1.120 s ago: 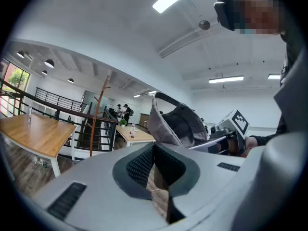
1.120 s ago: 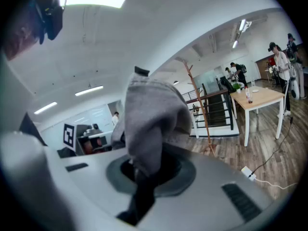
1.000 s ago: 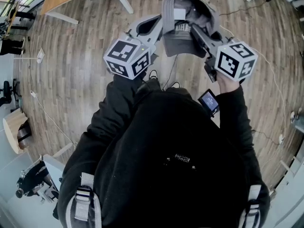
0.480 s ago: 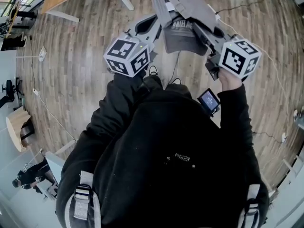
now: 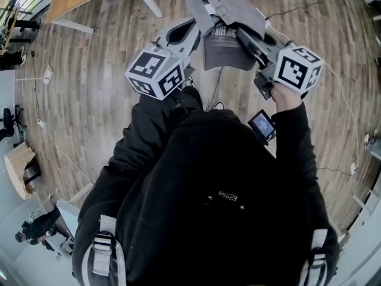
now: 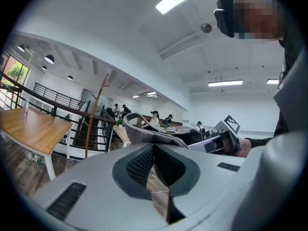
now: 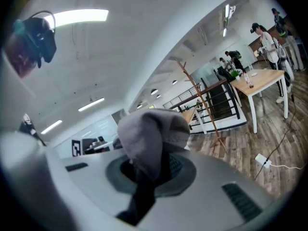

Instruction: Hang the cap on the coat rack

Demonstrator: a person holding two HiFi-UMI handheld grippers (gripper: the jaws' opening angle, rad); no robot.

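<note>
- Head view: the grey fabric cap [image 5: 235, 11] hangs in the air between the left gripper [image 5: 195, 31] and the right gripper [image 5: 239, 33], above the wood floor. It is held only by small bites of cloth.
- Left gripper view: the fingers are narrow, their tips seemingly nipping the cap's rear band. The thin wooden coat rack [image 6: 95, 114] stands well off, and so slight a hold could slip on the way.
- Right gripper view: the fingers are closed on a fold of the crown. The floppy cloth may miss a peg or slide off it.

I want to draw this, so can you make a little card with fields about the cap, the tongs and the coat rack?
Held thing: soft grey fabric cap, up in the air
Right tongs: shut on the cap's cloth
Left tongs: tips pinched on the cap's strap end
Coat rack: thin brown wooden pole across the room; cap not on it yet
</note>
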